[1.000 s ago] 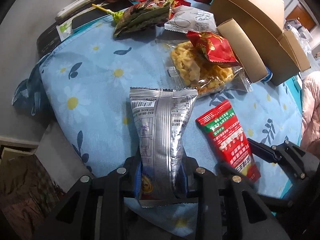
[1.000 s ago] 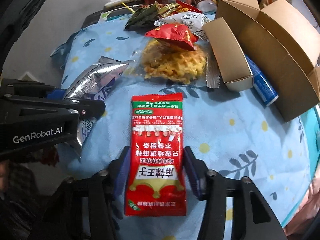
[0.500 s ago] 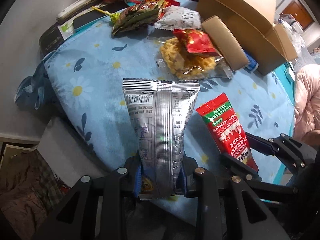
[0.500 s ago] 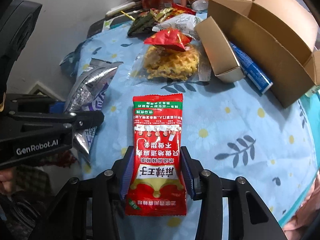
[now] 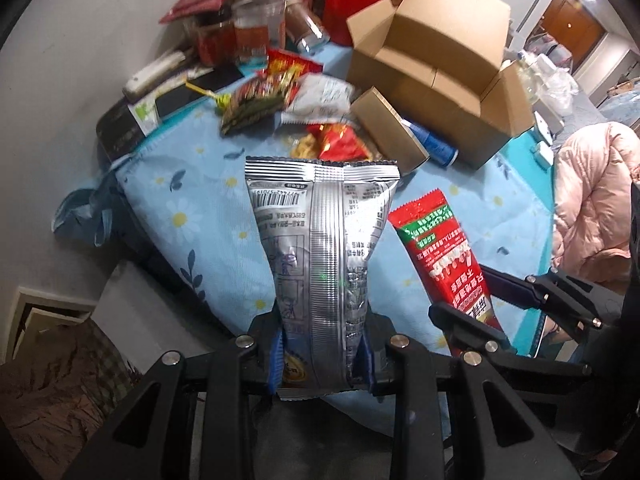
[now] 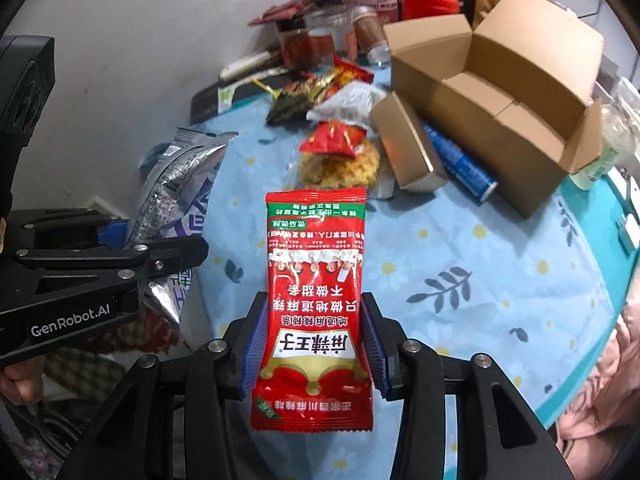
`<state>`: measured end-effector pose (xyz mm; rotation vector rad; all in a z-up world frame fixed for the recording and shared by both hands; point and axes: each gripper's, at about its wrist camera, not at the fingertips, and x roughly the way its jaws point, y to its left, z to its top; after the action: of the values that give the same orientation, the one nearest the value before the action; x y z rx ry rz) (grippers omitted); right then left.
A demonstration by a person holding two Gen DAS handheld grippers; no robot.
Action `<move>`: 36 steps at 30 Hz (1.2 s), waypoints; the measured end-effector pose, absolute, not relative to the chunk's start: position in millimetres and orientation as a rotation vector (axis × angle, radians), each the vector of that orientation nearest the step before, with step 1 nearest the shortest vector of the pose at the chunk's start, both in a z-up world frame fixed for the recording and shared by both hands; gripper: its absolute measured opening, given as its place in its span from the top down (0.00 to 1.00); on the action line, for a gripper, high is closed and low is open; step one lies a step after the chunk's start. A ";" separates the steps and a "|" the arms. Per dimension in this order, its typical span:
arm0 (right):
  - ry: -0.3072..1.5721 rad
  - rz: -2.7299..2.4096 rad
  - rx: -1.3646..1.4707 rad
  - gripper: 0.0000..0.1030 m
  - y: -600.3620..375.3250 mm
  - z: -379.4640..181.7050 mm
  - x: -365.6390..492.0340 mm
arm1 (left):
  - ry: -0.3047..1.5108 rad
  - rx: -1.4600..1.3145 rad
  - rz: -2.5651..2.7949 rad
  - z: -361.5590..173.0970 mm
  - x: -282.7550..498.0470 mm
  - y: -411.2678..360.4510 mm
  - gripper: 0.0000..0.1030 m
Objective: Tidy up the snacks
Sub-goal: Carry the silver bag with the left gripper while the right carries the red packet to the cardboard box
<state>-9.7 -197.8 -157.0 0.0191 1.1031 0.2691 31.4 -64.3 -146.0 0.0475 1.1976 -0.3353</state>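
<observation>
Two packets up off the blue floral cloth [image 6: 460, 248]: left gripper [image 5: 322, 354] clamps the silver packet [image 5: 320, 264], right gripper [image 6: 314, 354] grips the red packet [image 6: 316, 292], open cardboard box [image 6: 500, 92] far right.

Left wrist view: looked steeply down along its fingers at the table [image 5: 208, 216], close.
Right wrist view: same downward angle, close, from the right.
Shared: cardboard box [image 5: 444, 76] [image 6: 516, 92] upper right, snack pile upper centre.
</observation>
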 end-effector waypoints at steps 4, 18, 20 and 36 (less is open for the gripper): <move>1.072 0.263 0.031 0.58 -199.5 -140.9 -17.2 | 1.164 0.039 -0.338 -128.5 26.3 -66.4 0.72; 0.947 0.235 0.064 0.58 -227.3 -94.3 -26.2 | 1.019 0.032 -0.366 -76.1 13.1 -89.2 0.72; 0.934 0.232 0.060 0.58 -230.6 -89.4 -25.2 | 1.007 0.039 -0.372 -71.7 14.1 -94.1 0.72; 0.903 0.140 0.093 0.58 -273.2 -70.7 43.4 | 0.955 0.089 -0.479 -51.1 93.1 -137.5 0.72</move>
<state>43.4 -273.2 -70.7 0.0928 0.9027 0.1402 93.1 -137.5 -51.1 0.0892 0.9553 -0.4788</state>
